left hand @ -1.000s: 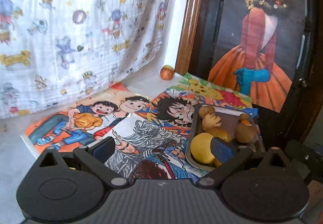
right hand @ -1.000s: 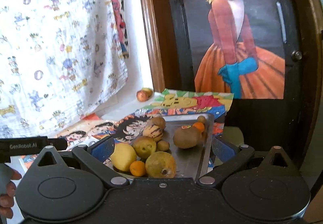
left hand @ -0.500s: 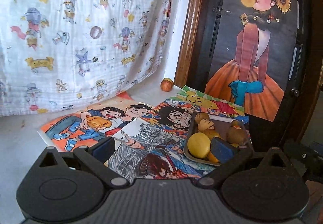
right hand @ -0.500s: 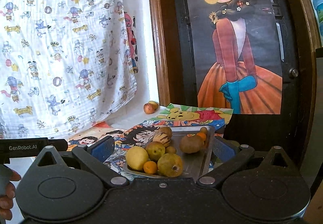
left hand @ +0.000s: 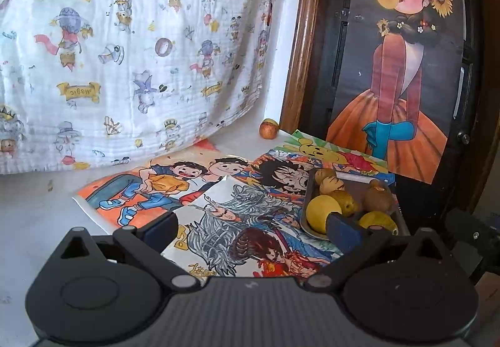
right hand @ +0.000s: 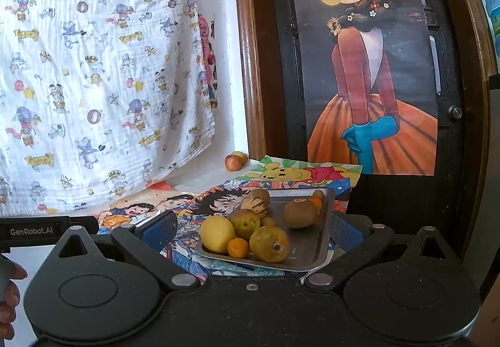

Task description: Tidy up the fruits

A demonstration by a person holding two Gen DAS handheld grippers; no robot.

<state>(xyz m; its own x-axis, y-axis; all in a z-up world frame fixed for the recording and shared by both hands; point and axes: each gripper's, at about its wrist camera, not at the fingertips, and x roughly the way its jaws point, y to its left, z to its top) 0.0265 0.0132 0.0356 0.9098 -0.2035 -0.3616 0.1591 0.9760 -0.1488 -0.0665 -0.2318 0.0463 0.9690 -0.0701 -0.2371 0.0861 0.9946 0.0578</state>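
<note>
Hovering with jaws spread wide and empty, both grippers, left gripper (left hand: 251,226) and right gripper (right hand: 250,229), face the metal tray (right hand: 315,248) where gathered fruits sit, while stray fruits (right hand: 235,161) wait by the wall.

The tray (right hand: 315,248) at lower centre is dull, smooth metal. Posters (left hand: 237,215) under it look like glossy paper. Upper left, the cloth (right hand: 93,65) is crinkled cotton. The frame (right hand: 250,65) is polished wood.
</note>
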